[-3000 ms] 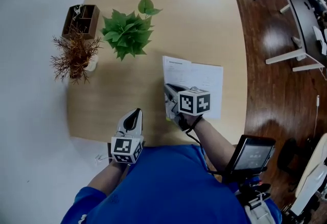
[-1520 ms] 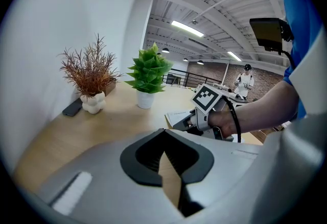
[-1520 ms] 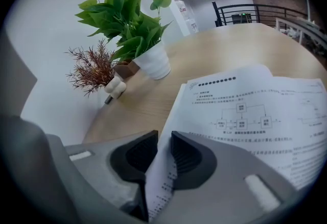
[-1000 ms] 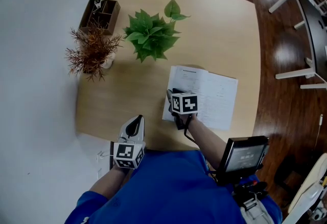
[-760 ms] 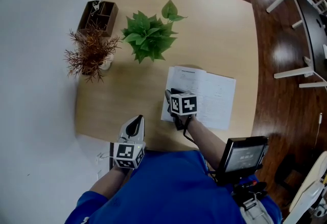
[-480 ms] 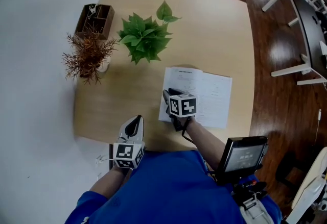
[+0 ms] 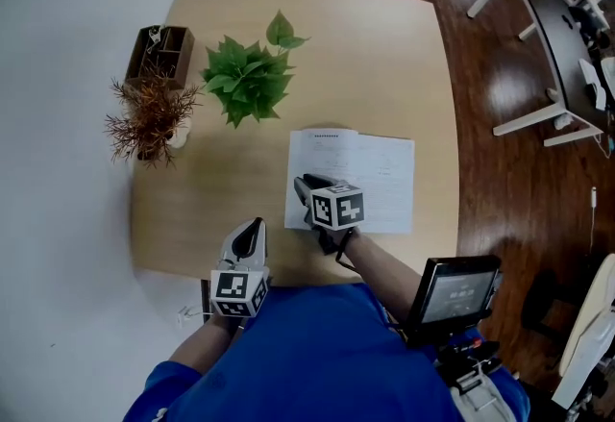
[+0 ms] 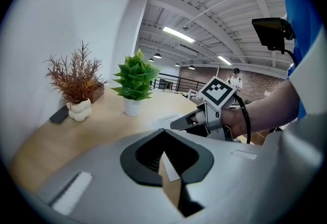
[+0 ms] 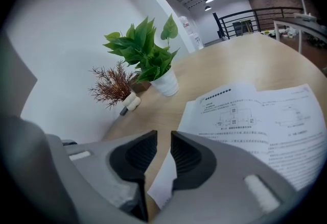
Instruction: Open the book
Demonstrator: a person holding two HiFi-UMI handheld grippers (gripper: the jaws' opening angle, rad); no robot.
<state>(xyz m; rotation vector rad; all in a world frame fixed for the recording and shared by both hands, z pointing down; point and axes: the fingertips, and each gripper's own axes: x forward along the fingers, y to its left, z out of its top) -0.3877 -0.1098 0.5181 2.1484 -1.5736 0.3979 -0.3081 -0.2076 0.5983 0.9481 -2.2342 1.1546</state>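
Book (image 7: 370, 175) lies open and flat on table (image 7: 384, 55), right of centre, printed pages up.

Right gripper (image 7: 303, 185) sits at book's left edge. Jaws nearly closed with a narrow gap. Page edge shows in the gap, and grip on it cannot be confirmed.

Left gripper (image 7: 252, 226) sits at near table edge, well apart from book. Jaw tips touch, nothing held.

Green plant (image 7: 245, 79), dried plant (image 7: 144, 112) and wooden organizer (image 7: 159, 50) stand at far left of table.
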